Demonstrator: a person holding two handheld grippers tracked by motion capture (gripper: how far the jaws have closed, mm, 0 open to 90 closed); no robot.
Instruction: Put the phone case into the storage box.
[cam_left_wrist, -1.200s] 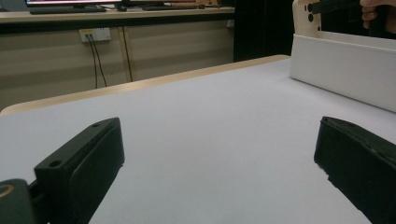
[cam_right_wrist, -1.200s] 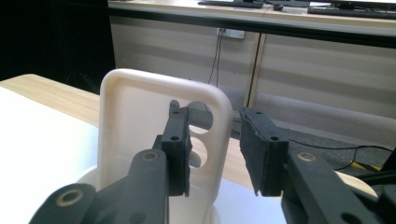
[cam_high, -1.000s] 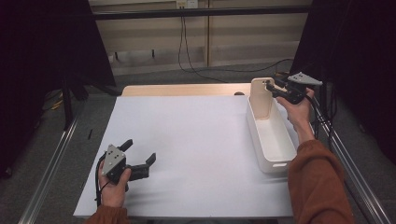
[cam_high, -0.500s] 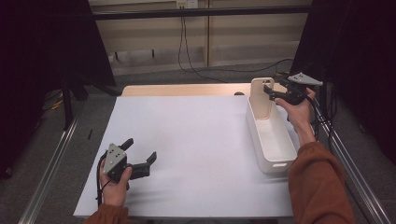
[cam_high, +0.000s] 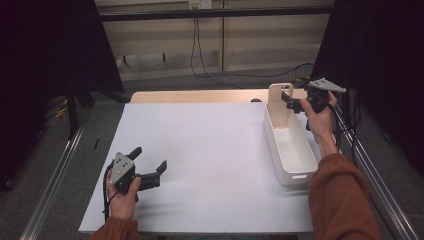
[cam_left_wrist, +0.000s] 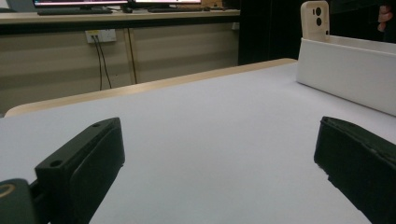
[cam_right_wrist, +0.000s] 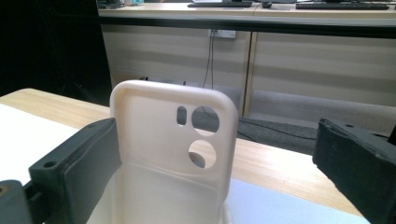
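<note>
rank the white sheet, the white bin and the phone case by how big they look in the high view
1. white sheet, by far the largest.
2. white bin, long and narrow along the sheet's right side.
3. phone case, standing upright at the bin's far end, smallest.

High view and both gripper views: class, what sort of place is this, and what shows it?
Probably an office or lab workroom. Monitors and keyboards stand on a desk at the back, cables hang from a wall socket, and a work table with a white cover fills the foreground.

No text, label, brand or number can be read in these views
</note>
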